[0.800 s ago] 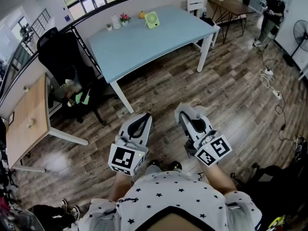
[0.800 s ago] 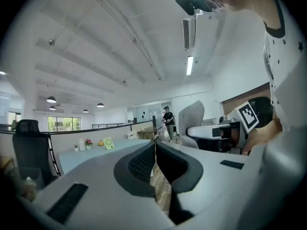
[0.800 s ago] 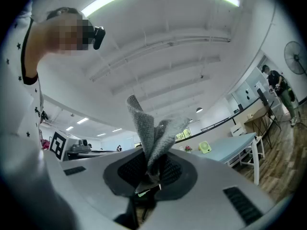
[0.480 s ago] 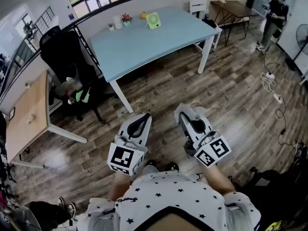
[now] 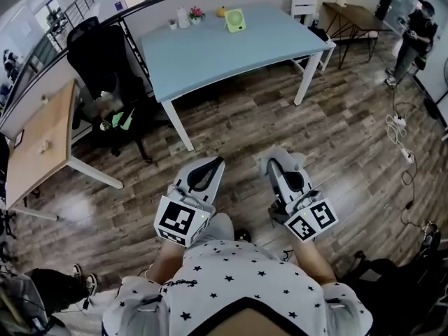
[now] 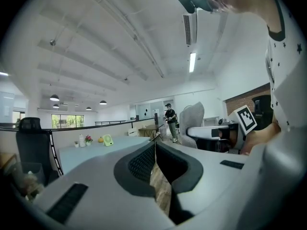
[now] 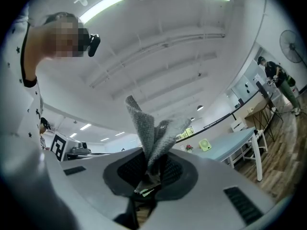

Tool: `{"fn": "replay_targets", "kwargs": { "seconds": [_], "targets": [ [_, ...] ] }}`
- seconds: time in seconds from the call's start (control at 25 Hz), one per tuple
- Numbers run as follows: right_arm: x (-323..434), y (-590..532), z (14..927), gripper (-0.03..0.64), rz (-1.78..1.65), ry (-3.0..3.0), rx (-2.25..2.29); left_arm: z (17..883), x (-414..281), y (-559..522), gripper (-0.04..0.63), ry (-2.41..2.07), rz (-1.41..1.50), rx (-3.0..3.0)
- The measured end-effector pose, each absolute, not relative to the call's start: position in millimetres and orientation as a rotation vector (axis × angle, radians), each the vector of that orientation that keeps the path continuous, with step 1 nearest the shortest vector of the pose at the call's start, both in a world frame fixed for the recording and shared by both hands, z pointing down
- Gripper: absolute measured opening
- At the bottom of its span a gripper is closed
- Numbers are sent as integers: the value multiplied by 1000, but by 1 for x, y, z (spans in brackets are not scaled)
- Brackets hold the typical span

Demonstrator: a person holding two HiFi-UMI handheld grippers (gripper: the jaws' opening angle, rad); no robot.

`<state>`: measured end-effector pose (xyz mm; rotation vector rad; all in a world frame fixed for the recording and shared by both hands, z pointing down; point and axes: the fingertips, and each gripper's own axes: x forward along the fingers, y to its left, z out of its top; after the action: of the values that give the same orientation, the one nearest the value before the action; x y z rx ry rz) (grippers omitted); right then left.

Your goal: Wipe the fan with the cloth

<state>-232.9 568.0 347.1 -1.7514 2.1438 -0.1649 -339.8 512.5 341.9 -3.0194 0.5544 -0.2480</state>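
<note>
A small green fan (image 5: 235, 19) stands at the far edge of the light blue table (image 5: 231, 51); it also shows tiny in the left gripper view as the fan (image 6: 107, 140) and in the right gripper view as the fan (image 7: 204, 144). My right gripper (image 5: 274, 161) is shut on a grey knitted cloth (image 7: 152, 135), which sticks up from between its jaws; the cloth (image 5: 280, 162) shows as a pale bundle at the tip. My left gripper (image 5: 210, 165) is shut with nothing in it. Both are held close to my body over the wooden floor, far from the table.
A black office chair (image 5: 105, 68) stands left of the table and a wooden desk (image 5: 38, 152) further left. A white bottle (image 5: 183, 17), a small flower pot (image 5: 197, 13) and an orange object (image 5: 220, 10) sit beside the fan. A person (image 5: 413, 37) stands far right by another table (image 5: 353, 12).
The view has shifted so the table and chair sit slightly further right and higher. Both grippers stay close to my body, the right still holding the cloth.
</note>
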Motion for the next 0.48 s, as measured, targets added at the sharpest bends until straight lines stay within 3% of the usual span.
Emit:
{"fn": "replay_targets", "kwargs": {
  "seconds": [0.48],
  "targets": [
    [-187,517,357,44,-186,2098,-1842,358,-292,436,32,501,-199,-3089]
  ]
}}
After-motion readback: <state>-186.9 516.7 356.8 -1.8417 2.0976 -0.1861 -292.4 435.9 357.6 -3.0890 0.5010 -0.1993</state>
